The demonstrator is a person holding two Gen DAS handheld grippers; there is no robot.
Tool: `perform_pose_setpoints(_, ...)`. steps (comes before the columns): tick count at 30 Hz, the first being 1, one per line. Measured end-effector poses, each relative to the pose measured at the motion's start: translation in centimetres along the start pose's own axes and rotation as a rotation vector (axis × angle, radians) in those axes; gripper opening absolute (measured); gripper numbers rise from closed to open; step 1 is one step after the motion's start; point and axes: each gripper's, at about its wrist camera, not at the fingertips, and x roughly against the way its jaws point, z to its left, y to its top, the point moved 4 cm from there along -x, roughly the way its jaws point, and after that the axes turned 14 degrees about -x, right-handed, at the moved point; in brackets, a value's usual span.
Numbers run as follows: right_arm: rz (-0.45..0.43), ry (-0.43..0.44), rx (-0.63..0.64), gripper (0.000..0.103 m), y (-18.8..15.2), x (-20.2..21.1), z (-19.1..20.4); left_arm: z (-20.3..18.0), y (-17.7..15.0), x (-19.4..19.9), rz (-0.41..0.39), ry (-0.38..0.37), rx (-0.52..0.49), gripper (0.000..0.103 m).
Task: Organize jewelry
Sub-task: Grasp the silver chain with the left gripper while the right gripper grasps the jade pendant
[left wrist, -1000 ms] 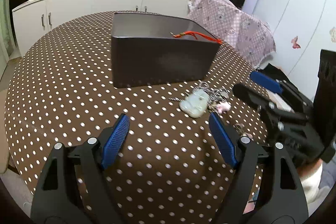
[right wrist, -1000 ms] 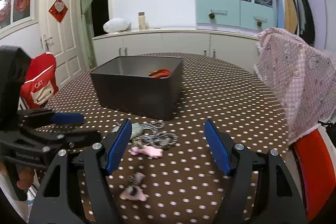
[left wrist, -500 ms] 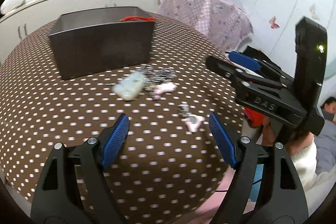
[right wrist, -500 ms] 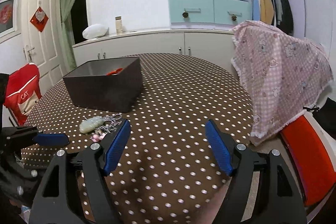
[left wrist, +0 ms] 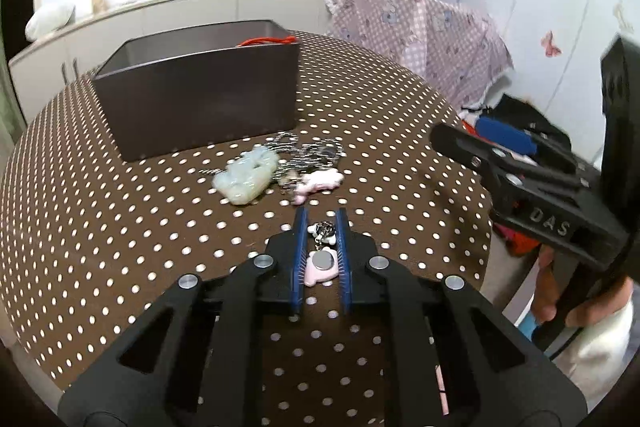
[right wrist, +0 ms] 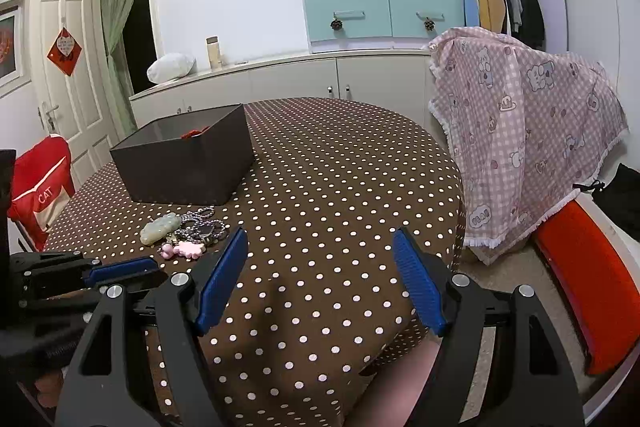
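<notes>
A dark open box [left wrist: 200, 107] is sitting on the counter [left wrist: 120, 247], a red cord [left wrist: 266, 41] lying at its far rim. Just in front of the box, a pale green pendant [left wrist: 246, 177], tangled chains [left wrist: 312, 155] and a pink charm [left wrist: 318, 183] are lying together. Nearer, a small pink charm [left wrist: 320, 265] is sitting between closed fingers [left wrist: 298, 259].

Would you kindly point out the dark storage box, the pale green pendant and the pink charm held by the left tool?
dark storage box [left wrist: 200, 107]: left wrist view, front wall.
pale green pendant [left wrist: 246, 177]: left wrist view, middle of the stone.
pink charm [left wrist: 322, 269]: left wrist view, pink body between the pads.
</notes>
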Motion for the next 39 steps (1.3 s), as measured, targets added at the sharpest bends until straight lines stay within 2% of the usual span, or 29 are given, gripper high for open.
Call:
perform_pose_setpoints(10,0.000,0.042,0.033,0.071,-0.1,0.1,2.1,2.4,-1.5,2.0,-0.038,0.028,0.065,0.014)
perform_pose_setpoints(17,0.021,0.117,0.091,0.071,-0.1,-0.4,5.6,5.4,-2.2,3.5,-0.093,0.042,0.180,0.014)
perform_pose_setpoints(23,0.014,0.145,0.161,0.071,0.0,-1.2,8.7,7.7,-2.7,4.2,-0.116,0.099,0.230,0.014)
perform_pose_setpoints(30,0.082,0.185,0.255,0.071,-1.1,-3.0,12.0,9.2,-3.2,5.0,-0.140,0.159,0.234,0.014)
perform_pose_setpoints(33,0.108,0.144,0.300,0.071,-1.6,-4.0,12.5,9.6,-3.0,5.7,-0.183,0.198,0.242,0.014)
perform_pose_setpoints(35,0.149,0.147,0.313,0.071,-1.8,-4.5,12.7,9.9,-2.9,6.0,-0.198,0.209,0.246,0.014)
perform_pose_setpoints(39,0.229,0.100,0.349,0.070,-2.5,-5.9,12.9,10.2,-2.7,5.8,-0.196,0.216,0.242,0.014)
